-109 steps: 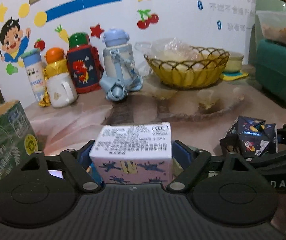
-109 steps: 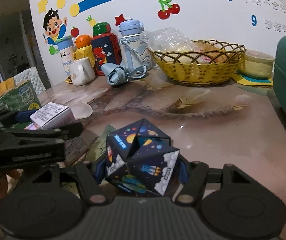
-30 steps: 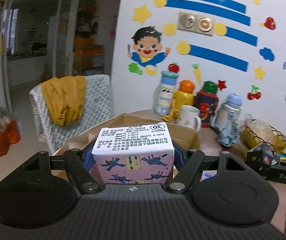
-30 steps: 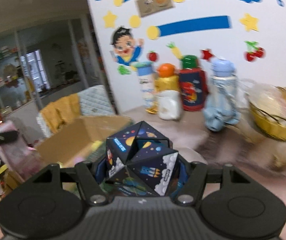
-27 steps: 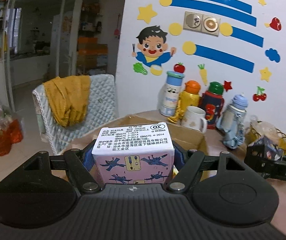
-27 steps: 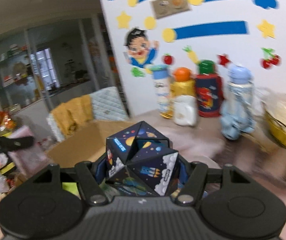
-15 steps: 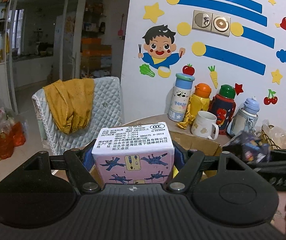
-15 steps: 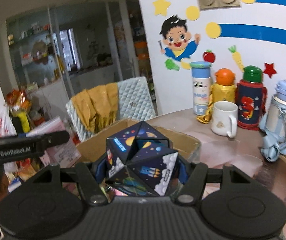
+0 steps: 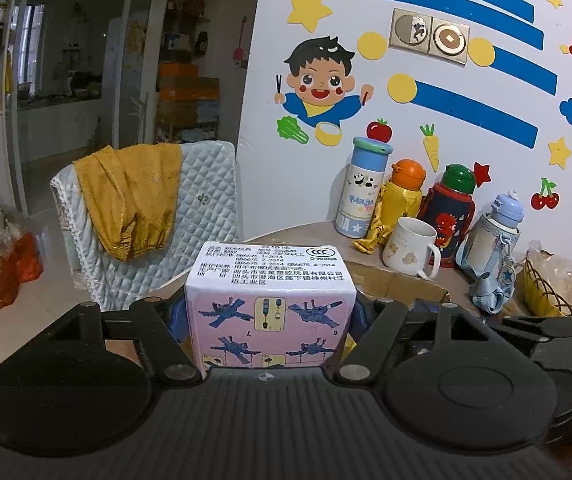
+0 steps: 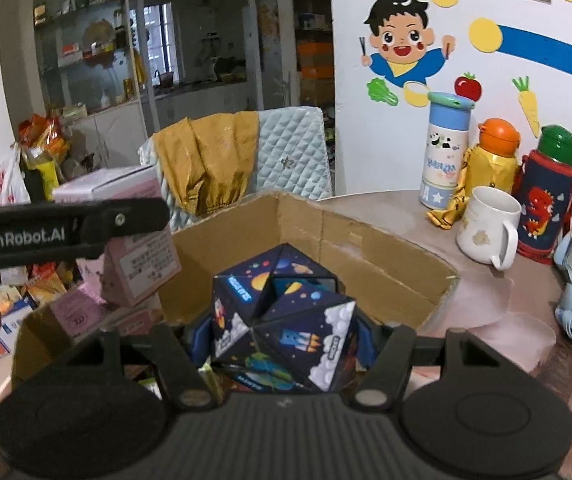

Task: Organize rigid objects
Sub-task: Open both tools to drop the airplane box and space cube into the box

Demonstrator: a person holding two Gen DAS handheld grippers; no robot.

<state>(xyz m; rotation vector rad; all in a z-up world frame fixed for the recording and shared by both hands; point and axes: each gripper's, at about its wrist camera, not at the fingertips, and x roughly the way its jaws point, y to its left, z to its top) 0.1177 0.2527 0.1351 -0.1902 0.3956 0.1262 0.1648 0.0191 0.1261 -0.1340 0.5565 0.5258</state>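
My left gripper [image 9: 270, 316] is shut on a pink and white toy box [image 9: 270, 292] with printed text on top, held in the air above the table edge. My right gripper [image 10: 286, 332] is shut on a dark space-print puzzle cube [image 10: 286, 320], held over an open cardboard box [image 10: 365, 248]. In the right wrist view the left gripper's arm [image 10: 66, 228] and its pink box [image 10: 134, 248] hang over the box's left side. The right gripper's body shows at the right edge of the left wrist view [image 9: 545, 332].
Several drink bottles [image 10: 447, 152] and a white mug [image 10: 485, 224] stand against the sticker wall. A wicker basket [image 9: 557, 296] sits at the right. A quilted chair [image 9: 190, 208] with a yellow cloth stands behind the table. Pink packets [image 10: 78, 312] lie inside the box.
Both grippers have swung left from the table middle toward the cardboard box, each still holding its object. The right gripper now looks down into the box.
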